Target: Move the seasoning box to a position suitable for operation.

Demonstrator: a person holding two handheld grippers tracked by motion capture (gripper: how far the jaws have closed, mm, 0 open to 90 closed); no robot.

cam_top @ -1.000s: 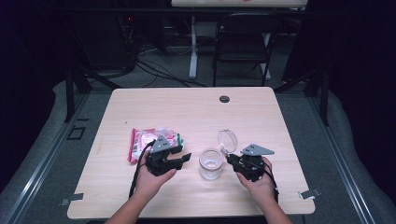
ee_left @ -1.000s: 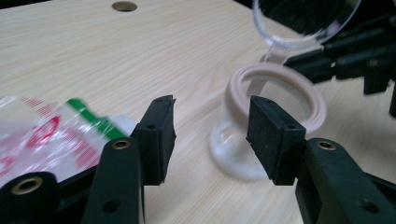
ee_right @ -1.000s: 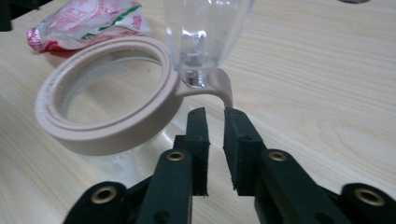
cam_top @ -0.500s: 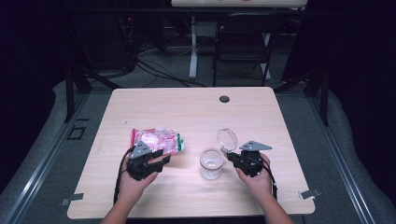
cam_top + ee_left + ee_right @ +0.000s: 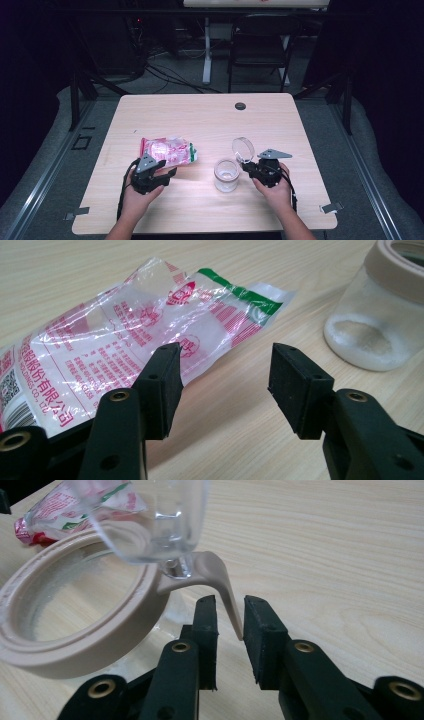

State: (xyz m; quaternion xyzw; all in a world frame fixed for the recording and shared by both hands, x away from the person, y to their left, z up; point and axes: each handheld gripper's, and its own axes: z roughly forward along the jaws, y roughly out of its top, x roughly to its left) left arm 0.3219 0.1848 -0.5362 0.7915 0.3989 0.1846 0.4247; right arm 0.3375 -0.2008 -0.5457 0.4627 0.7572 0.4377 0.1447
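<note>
My left claw (image 5: 167,173) has drawn back from over the plastic packet (image 5: 167,151) toward seven o'clock, widening with nothing between, while my right claw (image 5: 248,167) eased around the jar's hinge tab (image 5: 227,600).

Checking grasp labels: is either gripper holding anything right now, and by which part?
Left gripper: nothing, fingers open beside the bag. Right gripper: its fingers flank the jar lid's beige tab; jaws just opened, so no firm grip is evident.
</note>
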